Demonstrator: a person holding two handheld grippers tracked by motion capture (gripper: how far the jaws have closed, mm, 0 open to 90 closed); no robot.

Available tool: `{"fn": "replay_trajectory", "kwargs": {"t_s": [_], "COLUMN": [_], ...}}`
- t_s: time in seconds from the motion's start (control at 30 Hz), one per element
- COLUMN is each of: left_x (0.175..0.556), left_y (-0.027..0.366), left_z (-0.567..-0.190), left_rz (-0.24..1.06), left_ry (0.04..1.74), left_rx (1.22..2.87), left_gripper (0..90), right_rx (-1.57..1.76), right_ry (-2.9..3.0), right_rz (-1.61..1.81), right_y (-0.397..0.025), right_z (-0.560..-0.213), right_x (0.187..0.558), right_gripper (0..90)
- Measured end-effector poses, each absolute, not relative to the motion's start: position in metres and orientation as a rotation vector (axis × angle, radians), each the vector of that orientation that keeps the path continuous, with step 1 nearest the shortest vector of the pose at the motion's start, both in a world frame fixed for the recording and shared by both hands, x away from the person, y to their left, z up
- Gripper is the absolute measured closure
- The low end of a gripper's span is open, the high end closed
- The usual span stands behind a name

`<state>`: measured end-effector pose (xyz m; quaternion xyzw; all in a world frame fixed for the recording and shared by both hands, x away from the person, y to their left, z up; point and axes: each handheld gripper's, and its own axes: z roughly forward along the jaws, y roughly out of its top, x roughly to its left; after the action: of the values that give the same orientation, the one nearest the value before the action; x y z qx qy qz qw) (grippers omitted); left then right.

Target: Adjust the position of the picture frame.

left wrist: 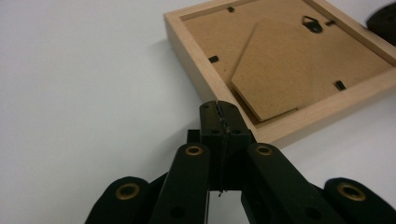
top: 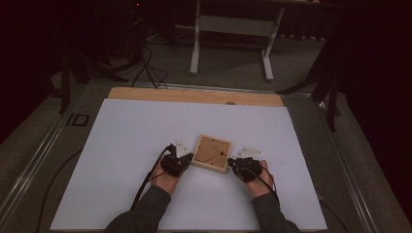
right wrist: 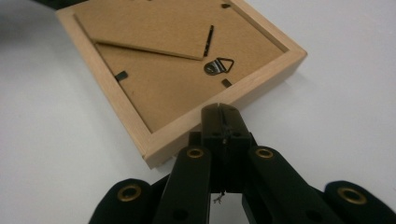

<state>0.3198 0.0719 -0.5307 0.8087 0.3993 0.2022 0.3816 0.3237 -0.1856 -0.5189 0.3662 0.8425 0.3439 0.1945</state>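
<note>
- The frame (top: 212,153) is a square of pale wood and it lies face down on the white sheet (top: 136,131), a little nearer than the middle, turned so its corners point roughly left and right.
- Its back is a brown fibreboard panel (left wrist: 212,35) with a matt, slightly rough surface, set lower than the wooden rim.
- On this panel lies a stand (left wrist: 299,65) of the same board; it has a flat shape with cut corners and its edge lifts a little above the panel.
- Small black metal tabs (left wrist: 213,59) sit along the inner edge of the rim, and a small dark metal hanger (right wrist: 217,66) with a triangular loop is fixed on the back.
- The rim looks smooth and has plain square edges; one corner (right wrist: 154,158) shows a mitre joint.
- The left gripper (left wrist: 219,108) is at the left side of the frame; its two black jaws are pressed together with nothing between them, and their tip is just at the rim. I cannot tell if it really touches.
- The right gripper (right wrist: 219,112) is at the right side of the frame; its jaws are also pressed together and empty, with the tip just at the near rim.
- In the high view the left gripper (top: 186,158) and the right gripper (top: 232,162) stand on both sides of the frame, each in one hand.
- The sheet covers a wooden table (top: 194,94), whose far edge stays bare.
</note>
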Motion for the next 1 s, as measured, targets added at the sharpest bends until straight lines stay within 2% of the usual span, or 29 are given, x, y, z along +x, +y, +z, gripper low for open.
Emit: {"fn": "replay_trajectory", "kwargs": {"t_s": [0.4, 0.57, 0.77, 1.0], "left_x": [0.307, 0.303, 0.297, 0.29], "left_y": [0.107, 0.121, 0.127, 0.13], "left_z": [-0.531, -0.533, -0.535, -0.528], "left_rz": [0.541, 0.504, 0.501, 0.492], "left_ry": [1.087, 1.122, 1.13, 1.094], "left_rx": [2.038, 1.997, 1.968, 1.967], "left_gripper": [89.4, 86.8, 86.9, 82.1], "right_rx": [0.97, 0.941, 0.929, 0.911], "right_ry": [2.38, 2.378, 2.379, 2.402], "right_rz": [1.002, 1.02, 1.033, 1.037], "right_y": [-0.152, -0.14, -0.134, -0.135], "right_z": [-0.522, -0.523, -0.524, -0.523], "right_x": [0.334, 0.336, 0.338, 0.333], "right_gripper": [90.0, 89.9, 90.0, 89.7]}}
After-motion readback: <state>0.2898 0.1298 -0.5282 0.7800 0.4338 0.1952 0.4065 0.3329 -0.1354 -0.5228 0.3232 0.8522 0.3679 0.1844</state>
